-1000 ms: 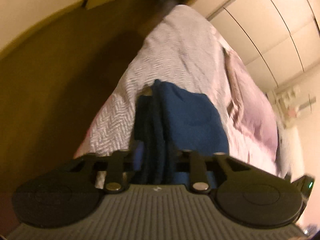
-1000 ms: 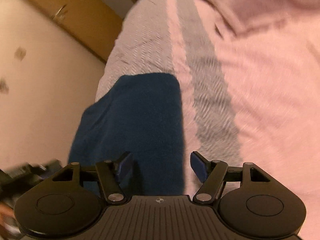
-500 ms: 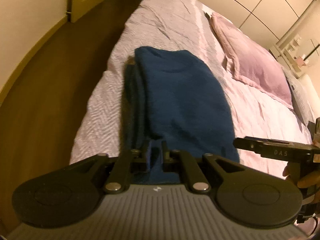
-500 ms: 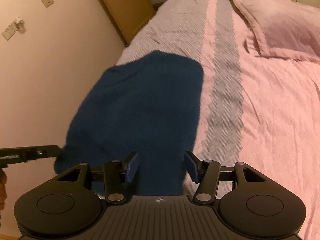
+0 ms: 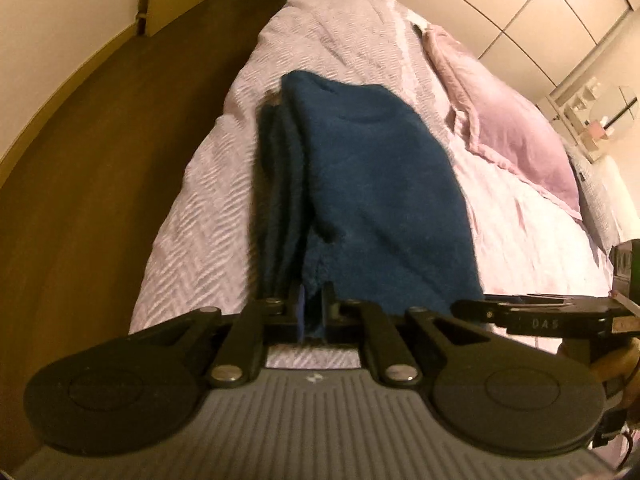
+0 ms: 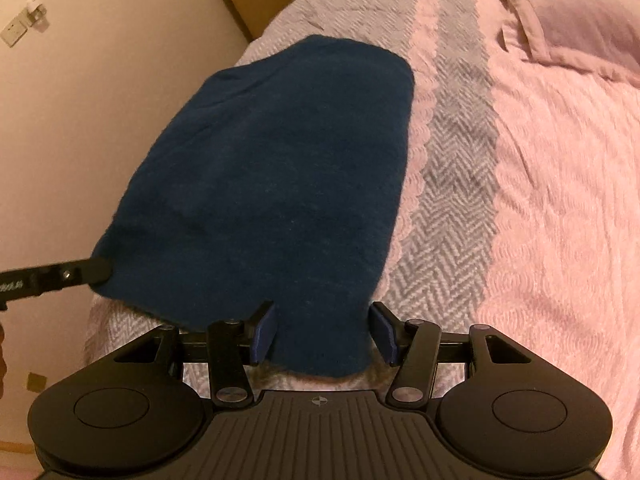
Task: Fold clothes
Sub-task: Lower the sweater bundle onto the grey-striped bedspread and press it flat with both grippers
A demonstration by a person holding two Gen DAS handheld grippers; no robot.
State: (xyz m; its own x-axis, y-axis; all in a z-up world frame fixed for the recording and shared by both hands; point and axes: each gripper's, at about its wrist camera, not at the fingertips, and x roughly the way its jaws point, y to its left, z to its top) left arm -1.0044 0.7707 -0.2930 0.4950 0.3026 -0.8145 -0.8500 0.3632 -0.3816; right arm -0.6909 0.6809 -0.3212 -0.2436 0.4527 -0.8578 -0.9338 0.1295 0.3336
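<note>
A dark blue fleece garment [image 5: 372,184] lies folded lengthwise on the bed, its layered edge showing on the left side. My left gripper [image 5: 313,308] is shut on the garment's near edge, with blue cloth pinched between its fingers. In the right wrist view the same garment [image 6: 280,168] spreads flat over the bedspread. My right gripper [image 6: 324,332] is open, and a narrow tongue of the garment's near hem lies between its blue pads [image 6: 266,330]. The left gripper [image 6: 60,274] also shows at the garment's left corner.
The bed carries a pink and grey herringbone bedspread [image 6: 452,184] and a pink pillow [image 5: 516,136] on the far side. Brown floor [image 5: 100,160] runs along the bed's left edge. Wardrobe doors [image 5: 520,4] stand behind. A hand holds the right gripper [image 5: 536,320].
The left gripper's fingers have come together on the garment's near edge. The garment now lies longer and flatter on the bed. The right gripper has stayed open.
</note>
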